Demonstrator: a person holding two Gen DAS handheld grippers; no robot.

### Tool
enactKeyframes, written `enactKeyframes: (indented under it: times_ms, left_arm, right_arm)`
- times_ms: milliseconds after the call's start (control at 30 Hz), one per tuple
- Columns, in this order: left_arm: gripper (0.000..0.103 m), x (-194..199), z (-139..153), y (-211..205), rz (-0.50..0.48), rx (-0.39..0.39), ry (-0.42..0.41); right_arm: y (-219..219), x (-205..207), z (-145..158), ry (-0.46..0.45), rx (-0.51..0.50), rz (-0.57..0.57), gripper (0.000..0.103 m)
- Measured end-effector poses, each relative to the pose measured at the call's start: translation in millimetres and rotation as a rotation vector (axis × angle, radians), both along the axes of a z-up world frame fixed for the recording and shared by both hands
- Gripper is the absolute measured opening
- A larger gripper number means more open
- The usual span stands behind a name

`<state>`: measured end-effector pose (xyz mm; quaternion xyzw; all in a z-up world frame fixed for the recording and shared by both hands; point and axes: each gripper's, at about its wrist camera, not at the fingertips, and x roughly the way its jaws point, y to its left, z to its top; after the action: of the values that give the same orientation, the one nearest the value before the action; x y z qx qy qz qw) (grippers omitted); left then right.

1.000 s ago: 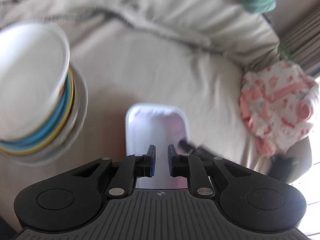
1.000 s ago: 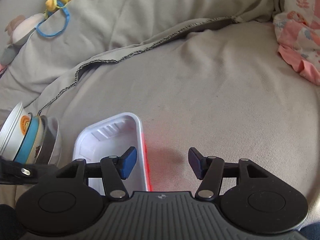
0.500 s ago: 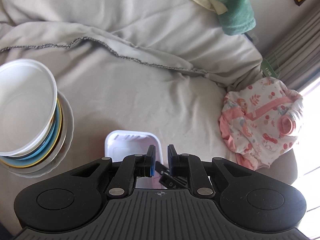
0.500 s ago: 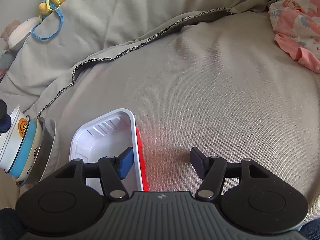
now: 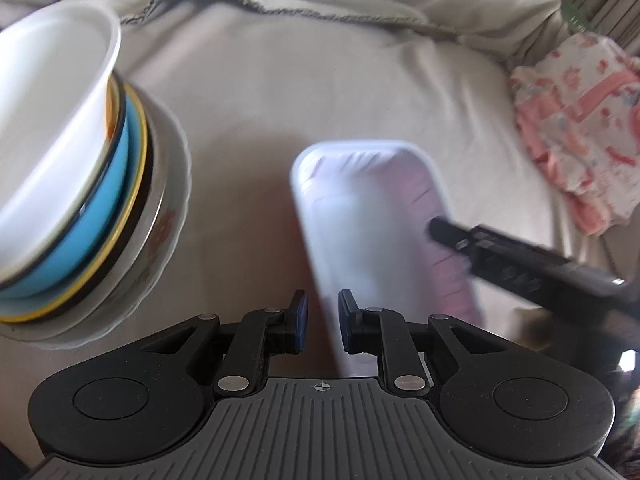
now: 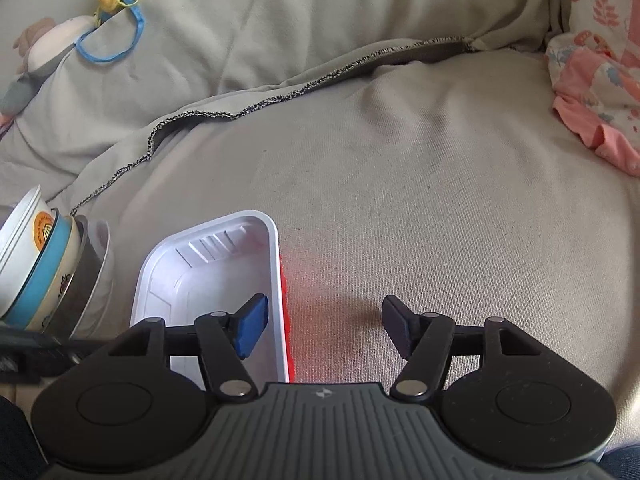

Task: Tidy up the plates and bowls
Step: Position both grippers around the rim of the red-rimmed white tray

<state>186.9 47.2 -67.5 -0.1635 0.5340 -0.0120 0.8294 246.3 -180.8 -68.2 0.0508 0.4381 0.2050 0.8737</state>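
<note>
A tilted stack of dishes (image 5: 80,184) stands on the bed sheet at the left: a white bowl on top, a blue bowl, a metal bowl and a white plate beneath; it also shows in the right wrist view (image 6: 44,272). A white rectangular tray with a red outside (image 5: 372,216) lies beside it, also seen in the right wrist view (image 6: 208,268). My left gripper (image 5: 322,322) is nearly shut and empty, just at the tray's near left rim. My right gripper (image 6: 320,326) is open, its left finger inside the tray, its right finger outside the tray's right wall.
A grey-beige sheet with a folded blanket edge (image 6: 280,96) covers the bed. Pink patterned cloth (image 5: 580,120) lies at the right, also in the right wrist view (image 6: 600,92). Soft toys (image 6: 80,40) lie at the far left.
My left gripper has dropped lower and closer to the tray and the dish stack, with motion blur. My right gripper has held its place astride the tray's right wall.
</note>
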Motion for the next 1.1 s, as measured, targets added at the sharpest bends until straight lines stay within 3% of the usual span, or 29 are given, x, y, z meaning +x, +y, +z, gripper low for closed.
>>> enactKeyframes:
  times_ms: [100,400,467,500,600,833,933,1100]
  left_arm:
    - [0.029,0.9,-6.6,3.6,0.024,0.007,-0.011]
    - [0.027,6.2,-17.8,8.1,0.051,-0.003,-0.031]
    - [0.025,4.9,-17.6,8.6,0.051,-0.009,-0.026]
    - [0.023,4.5,-17.4,8.2,0.049,-0.018,-0.020]
    - [0.020,2.3,-18.5,11.2,0.048,-0.061,0.001]
    - [0.017,-7.6,-19.3,18.8,0.076,-0.057,0.017]
    - [0.017,-7.3,-21.5,23.4,0.099,-0.084,0.022]
    - [0.018,-6.4,-20.9,18.3,0.084,-0.050,0.016]
  right_arm:
    - [-0.2,-0.2,0.4,-0.008,-0.011,-0.005,0.066]
    - [14.2,-12.6,4.1,-0.074,-0.066,0.036,0.071]
    - [17.0,-14.0,3.0,-0.055,-0.035,0.069,0.070]
    - [17.1,-13.7,1.8,-0.032,-0.005,0.086,0.066]
    - [18.5,-10.7,-3.8,0.035,0.042,0.135,0.041]
    - [28.9,-22.7,-5.0,0.052,0.057,0.236,0.041]
    - [29.5,-26.0,-5.2,0.049,0.053,0.239,0.041]
    - [27.4,-24.5,-7.5,0.068,0.067,0.234,0.041]
